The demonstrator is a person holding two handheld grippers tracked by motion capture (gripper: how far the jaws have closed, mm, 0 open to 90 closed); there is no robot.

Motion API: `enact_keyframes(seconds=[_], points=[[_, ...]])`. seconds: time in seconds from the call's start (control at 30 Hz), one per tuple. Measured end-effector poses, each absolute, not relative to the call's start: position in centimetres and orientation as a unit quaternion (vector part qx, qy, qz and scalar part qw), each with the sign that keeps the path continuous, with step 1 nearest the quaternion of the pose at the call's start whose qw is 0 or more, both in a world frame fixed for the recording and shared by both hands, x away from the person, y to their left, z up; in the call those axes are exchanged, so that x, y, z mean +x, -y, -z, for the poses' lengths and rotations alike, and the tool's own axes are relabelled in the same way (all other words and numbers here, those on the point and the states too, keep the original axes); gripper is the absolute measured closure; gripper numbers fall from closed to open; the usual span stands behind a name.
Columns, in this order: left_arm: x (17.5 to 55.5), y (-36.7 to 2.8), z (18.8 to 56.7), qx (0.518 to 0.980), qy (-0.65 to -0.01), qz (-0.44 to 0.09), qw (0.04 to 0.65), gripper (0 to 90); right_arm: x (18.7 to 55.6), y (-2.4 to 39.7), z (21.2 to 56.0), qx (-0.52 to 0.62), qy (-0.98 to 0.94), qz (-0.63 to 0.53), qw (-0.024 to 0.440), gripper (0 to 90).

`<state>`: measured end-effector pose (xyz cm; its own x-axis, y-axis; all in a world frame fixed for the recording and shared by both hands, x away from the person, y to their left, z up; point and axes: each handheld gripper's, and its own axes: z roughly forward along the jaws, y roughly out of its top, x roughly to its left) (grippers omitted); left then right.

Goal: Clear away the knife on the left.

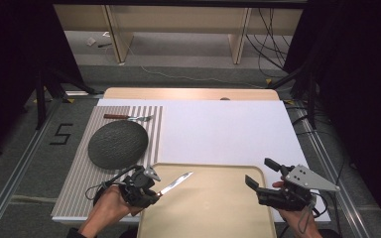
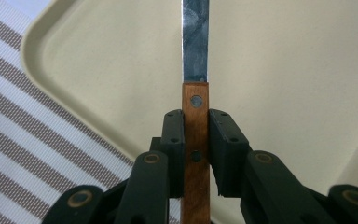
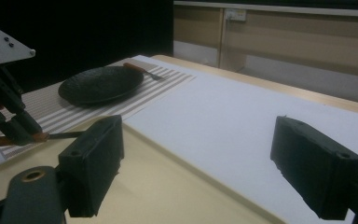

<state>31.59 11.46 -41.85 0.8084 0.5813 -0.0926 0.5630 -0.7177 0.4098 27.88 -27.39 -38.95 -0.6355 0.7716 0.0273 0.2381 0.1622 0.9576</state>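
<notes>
- The left gripper (image 1: 151,191) is clamping a knife (image 1: 176,182) by its wooden handle (image 2: 196,140), the blade pointing toward two o'clock over the beige tray (image 1: 213,208).
- The right gripper (image 1: 260,173) is hovering at the tray's three o'clock edge, jaws standing wide and holding nothing.

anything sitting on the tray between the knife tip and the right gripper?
No. In the high view the tray is bare between the knife, clamped in the left gripper, and the open right gripper.
</notes>
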Motion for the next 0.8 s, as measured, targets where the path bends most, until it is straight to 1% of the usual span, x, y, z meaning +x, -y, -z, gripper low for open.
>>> enact_keyframes(seconds=[0.1,0.17,0.33,0.8], points=[[31.5,-11.1,41.9,0.928,-0.303,-0.017,0.216,76.5,27.9,27.4,39.0,0.35,-0.722,-0.544,0.245,18.1],[31.3,-10.2,42.3,0.93,-0.297,0.0,0.216,76.5,27.9,27.4,38.9,0.35,-0.722,-0.545,0.245,18.1],[31.1,-9.3,42.9,0.932,-0.292,0.012,0.213,76.5,27.9,27.4,38.9,0.349,-0.722,-0.545,0.245,18.1],[30.8,-7.8,44.1,0.936,-0.288,0.032,0.198,76.5,27.9,27.4,38.9,0.349,-0.722,-0.545,0.244,18.2]])
